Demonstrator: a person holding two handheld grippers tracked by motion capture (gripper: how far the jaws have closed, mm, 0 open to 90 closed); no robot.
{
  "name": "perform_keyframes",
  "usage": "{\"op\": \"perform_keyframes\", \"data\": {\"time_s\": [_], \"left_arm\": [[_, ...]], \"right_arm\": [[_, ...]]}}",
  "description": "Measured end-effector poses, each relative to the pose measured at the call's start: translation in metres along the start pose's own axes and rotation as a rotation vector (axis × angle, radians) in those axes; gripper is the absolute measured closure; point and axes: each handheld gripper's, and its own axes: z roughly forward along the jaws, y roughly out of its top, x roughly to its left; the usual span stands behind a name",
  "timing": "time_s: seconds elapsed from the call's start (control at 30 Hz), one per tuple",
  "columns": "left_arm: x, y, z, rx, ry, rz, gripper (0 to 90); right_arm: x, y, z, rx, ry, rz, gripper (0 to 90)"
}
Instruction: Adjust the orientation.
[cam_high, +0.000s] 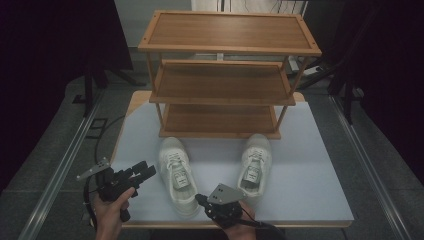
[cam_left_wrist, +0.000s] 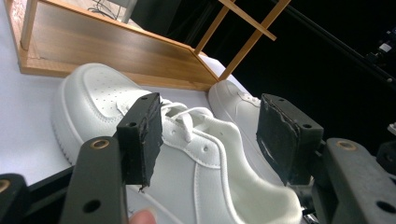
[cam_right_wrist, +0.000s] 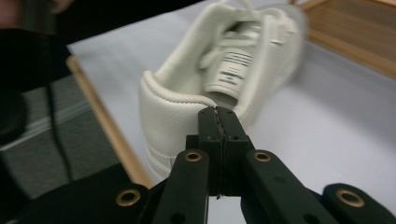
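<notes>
Left gripper held with jaws apart beside left shoe, lined up for grasp. Right gripper pressed together, empty, behind heel of right shoe. Both shoes placed before rack, probably for shelving.

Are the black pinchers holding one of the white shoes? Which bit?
No. The left gripper is open beside the left shoe, not pressing it. The right gripper is shut with nothing between its jaws, just behind the right shoe's heel.
</notes>
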Motion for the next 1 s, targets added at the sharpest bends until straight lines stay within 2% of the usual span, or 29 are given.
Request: {"op": "perform_keyframes", "data": {"time_s": [0.03, 0.13, 0.17, 0.2, 0.3, 0.37, 0.47, 0.7, 0.77, 0.83, 0.87, 0.93, 0.97, 1.0], "left_arm": [[0.001, 0.001, -0.002, -0.006, 0.000, 0.000, 40.5], [0.002, 0.001, -0.004, -0.012, 0.003, -0.004, 40.6], [0.002, 0.001, -0.005, -0.014, 0.004, -0.003, 40.6], [0.004, 0.002, -0.008, -0.018, 0.011, -0.005, 40.6], [0.006, 0.002, -0.010, -0.024, 0.016, -0.009, 40.6], [0.010, 0.001, -0.012, -0.028, 0.020, -0.020, 40.6], [0.012, 0.002, -0.014, -0.028, 0.020, -0.023, 40.6], [0.014, 0.002, -0.017, -0.037, 0.030, -0.031, 40.6], [0.015, 0.001, -0.016, -0.029, 0.031, -0.032, 40.6], [0.016, 0.001, -0.016, -0.026, 0.031, -0.030, 40.5], [0.015, 0.001, -0.015, -0.025, 0.035, -0.032, 40.5], [0.015, 0.000, -0.013, -0.017, 0.039, -0.029, 40.5], [0.014, -0.001, -0.011, -0.008, 0.041, -0.024, 40.5], [0.014, -0.001, -0.010, -0.006, 0.041, -0.021, 40.4]], "right_arm": [[0.005, 0.001, 0.003, -0.003, 0.036, 0.001, 89.2], [0.012, 0.003, 0.010, -0.010, 0.084, -0.001, 89.1], [0.012, 0.003, 0.010, -0.010, 0.084, -0.001, 89.1], [0.017, 0.005, 0.016, -0.014, 0.113, -0.005, 89.0], [0.022, 0.007, 0.022, -0.022, 0.136, -0.011, 89.0], [0.027, 0.010, 0.033, -0.030, 0.178, -0.007, 89.0], [0.032, 0.015, 0.043, -0.033, 0.208, -0.008, 89.0], [0.036, 0.020, 0.054, -0.037, 0.226, -0.021, 87.9], [0.034, 0.018, 0.046, -0.047, 0.200, -0.035, 87.8], [0.027, 0.016, 0.034, -0.070, 0.181, -0.024, 87.6], [0.027, 0.016, 0.034, -0.070, 0.181, -0.024, 87.6], [0.019, 0.015, 0.020, -0.092, 0.155, -0.015, 86.7], [0.009, 0.013, 0.005, -0.113, 0.134, 0.003, 85.3], [0.004, 0.012, -0.002, -0.124, 0.125, 0.006, 83.9]]}}
